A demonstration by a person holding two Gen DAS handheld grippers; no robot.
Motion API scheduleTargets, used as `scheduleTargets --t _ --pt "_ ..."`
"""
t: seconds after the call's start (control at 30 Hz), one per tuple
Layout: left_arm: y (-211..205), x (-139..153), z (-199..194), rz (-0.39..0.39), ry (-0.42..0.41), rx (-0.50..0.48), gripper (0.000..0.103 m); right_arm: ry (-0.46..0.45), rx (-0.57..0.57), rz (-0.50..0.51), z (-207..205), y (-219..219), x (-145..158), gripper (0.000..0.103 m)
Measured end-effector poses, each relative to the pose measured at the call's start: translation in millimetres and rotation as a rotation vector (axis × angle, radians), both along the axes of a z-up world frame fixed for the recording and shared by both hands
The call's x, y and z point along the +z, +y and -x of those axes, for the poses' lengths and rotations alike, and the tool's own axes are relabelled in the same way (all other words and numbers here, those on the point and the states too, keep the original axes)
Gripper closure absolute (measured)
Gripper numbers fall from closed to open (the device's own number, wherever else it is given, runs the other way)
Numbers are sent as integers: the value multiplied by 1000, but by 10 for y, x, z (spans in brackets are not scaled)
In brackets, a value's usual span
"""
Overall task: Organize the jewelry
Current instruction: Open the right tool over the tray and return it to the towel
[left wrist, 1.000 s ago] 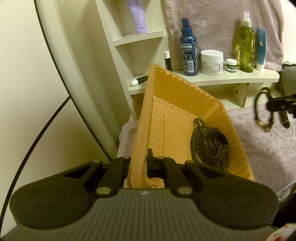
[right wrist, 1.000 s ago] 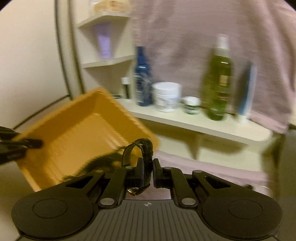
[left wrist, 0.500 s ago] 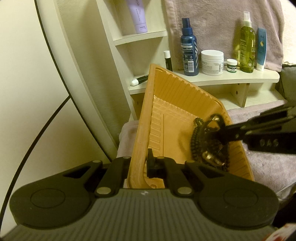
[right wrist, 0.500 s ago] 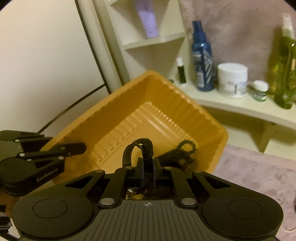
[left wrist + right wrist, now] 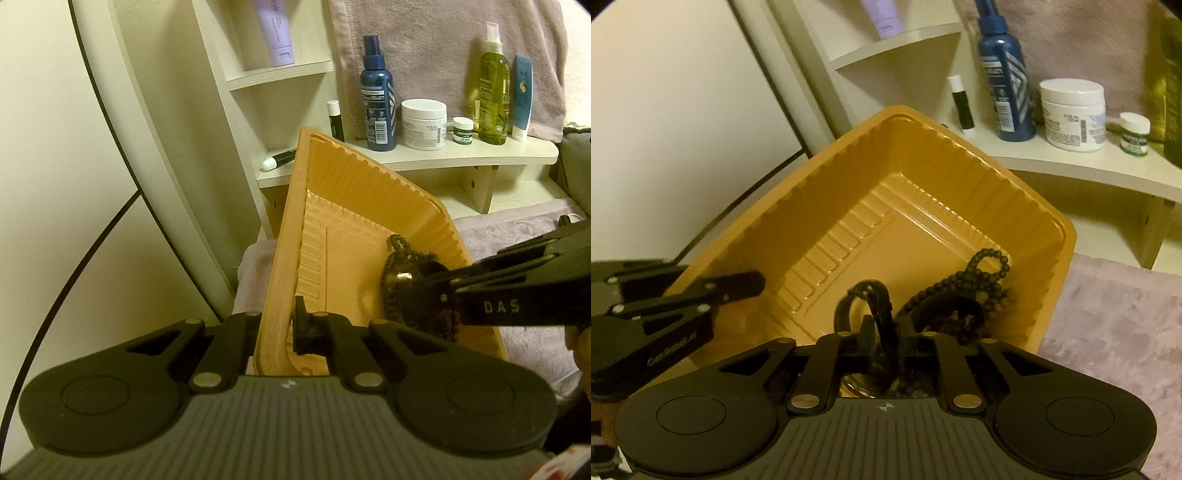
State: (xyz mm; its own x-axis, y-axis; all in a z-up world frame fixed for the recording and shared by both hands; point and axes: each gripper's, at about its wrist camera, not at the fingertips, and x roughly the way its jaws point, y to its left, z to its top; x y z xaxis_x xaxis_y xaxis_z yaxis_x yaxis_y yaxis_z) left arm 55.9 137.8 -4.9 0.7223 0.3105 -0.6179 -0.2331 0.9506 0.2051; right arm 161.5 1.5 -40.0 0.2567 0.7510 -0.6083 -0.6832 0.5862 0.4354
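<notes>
**Bracelet going into orange tray, L gripper clamping tray rim**

L gripper (image 5: 284,325): closed tight on near wall of orange tray (image 5: 354,192), one finger outside, other inside. Tray tilted up, open side facing R. Seen from R wrist cam too (image 5: 738,284), biting the tray's L rim (image 5: 798,184).

R gripper (image 5: 882,339): over tray's near corner, jaws opening, black strap bracelet (image 5: 875,314) standing as a loop between the fingers. Pads apart from it now, no squeeze visible. Gold-coloured bit of it just under the jaws, blurred. From L cam, R gripper (image 5: 424,280) reaching in from the R side, tips down among the dark jewelry.

Black bead necklace (image 5: 975,280): heaped in tray's lower R corner, one loop lying out toward tray centre. Also in L cam (image 5: 399,247), beside and partly behind R gripper tips. Touching the bracelet or not: can't tell.

Tray sitting on pinkish towel (image 5: 1119,332), same towel in L cam (image 5: 517,236).

Behind: pale wood shelf (image 5: 461,158) w/ blue spray bottle (image 5: 377,96), white cream jar (image 5: 424,124), small green-label jar (image 5: 463,130), yellow-green spray bottle (image 5: 491,85), blue tube (image 5: 521,99), lip-balm stick (image 5: 335,120). Lilac tube (image 5: 275,29) on upper shelf. Marker-like stick (image 5: 279,159) lying on lower ledge.
</notes>
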Motion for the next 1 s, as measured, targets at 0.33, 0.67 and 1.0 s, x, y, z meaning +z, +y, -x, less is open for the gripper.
scheduleTargets --t 0.33,0.67,1.0 --pt "3 -6 0 2 -1 1 99 -1 -87 -70 -17 -303 80 50" --pt "8 -10 -9 1 -1 1 99 -81 -277 -10 61 -863 92 50" --pt "4 -16 -11 1 -1 0 99 -102 -532 66 78 -1652 -103 49"
